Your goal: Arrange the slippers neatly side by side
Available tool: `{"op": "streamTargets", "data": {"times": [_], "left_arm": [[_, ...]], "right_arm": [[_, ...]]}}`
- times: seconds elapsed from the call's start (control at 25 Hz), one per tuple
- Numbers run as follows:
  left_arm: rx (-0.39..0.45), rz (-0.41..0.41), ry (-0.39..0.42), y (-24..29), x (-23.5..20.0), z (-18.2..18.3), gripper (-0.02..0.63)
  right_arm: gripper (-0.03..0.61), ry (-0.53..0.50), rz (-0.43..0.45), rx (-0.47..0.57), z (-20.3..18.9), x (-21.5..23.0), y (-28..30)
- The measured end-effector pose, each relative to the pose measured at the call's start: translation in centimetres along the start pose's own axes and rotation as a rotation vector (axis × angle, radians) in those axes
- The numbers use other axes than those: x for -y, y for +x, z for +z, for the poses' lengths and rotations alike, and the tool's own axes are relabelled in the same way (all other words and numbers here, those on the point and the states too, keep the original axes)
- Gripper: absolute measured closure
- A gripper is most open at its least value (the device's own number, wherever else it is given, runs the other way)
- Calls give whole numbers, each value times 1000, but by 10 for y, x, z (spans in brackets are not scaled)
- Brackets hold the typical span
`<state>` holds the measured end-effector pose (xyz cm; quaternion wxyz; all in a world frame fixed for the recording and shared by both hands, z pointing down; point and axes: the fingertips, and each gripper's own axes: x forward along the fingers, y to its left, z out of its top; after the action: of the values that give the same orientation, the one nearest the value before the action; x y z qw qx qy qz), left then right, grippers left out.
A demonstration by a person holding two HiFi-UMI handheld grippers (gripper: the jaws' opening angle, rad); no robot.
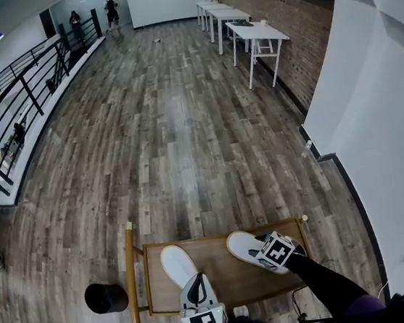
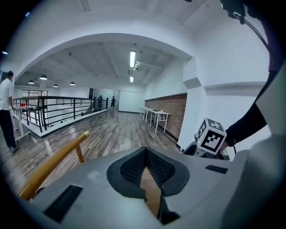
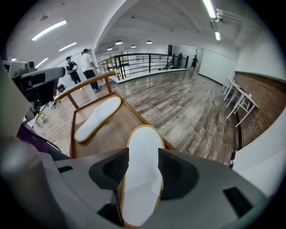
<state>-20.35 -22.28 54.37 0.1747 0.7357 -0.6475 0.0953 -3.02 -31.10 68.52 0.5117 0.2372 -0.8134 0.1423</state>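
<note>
Two white slippers with yellow trim lie on a low wooden table [image 1: 223, 282]. The left slipper [image 1: 176, 264] [image 3: 97, 118] lies just beyond my left gripper [image 1: 194, 285], whose jaws are shut with nothing between them [image 2: 145, 161]. The right slipper [image 1: 245, 247] [image 3: 142, 170] lies toe away from me, between the jaws of my right gripper [image 1: 264, 250] [image 3: 143, 167]. Those jaws stand open, one on each side of the slipper. In the head view the two slippers are apart and splay outward at the toes. The right gripper's marker cube [image 2: 211, 136] shows in the left gripper view.
The table has a raised rim and a yellow wooden rail [image 1: 133, 275] on its left side. A black round object [image 1: 105, 298] stands on the plank floor to the left. White tables [image 1: 256, 37] line the brick wall far right. A black railing [image 1: 25, 91] runs along the left; people [image 3: 89, 67] stand near it.
</note>
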Motion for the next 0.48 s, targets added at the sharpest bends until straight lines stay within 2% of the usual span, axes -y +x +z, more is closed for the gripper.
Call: {"op": "streamTargets", "data": {"times": [0.12, 0.48], "left_arm": [[-16, 18, 7, -3, -6, -5, 614], [-43, 40, 9, -3, -13, -12, 614]], "right_arm": [[399, -33, 26, -69, -8, 4, 21], [402, 7, 95, -222, -26, 7, 37]]}}
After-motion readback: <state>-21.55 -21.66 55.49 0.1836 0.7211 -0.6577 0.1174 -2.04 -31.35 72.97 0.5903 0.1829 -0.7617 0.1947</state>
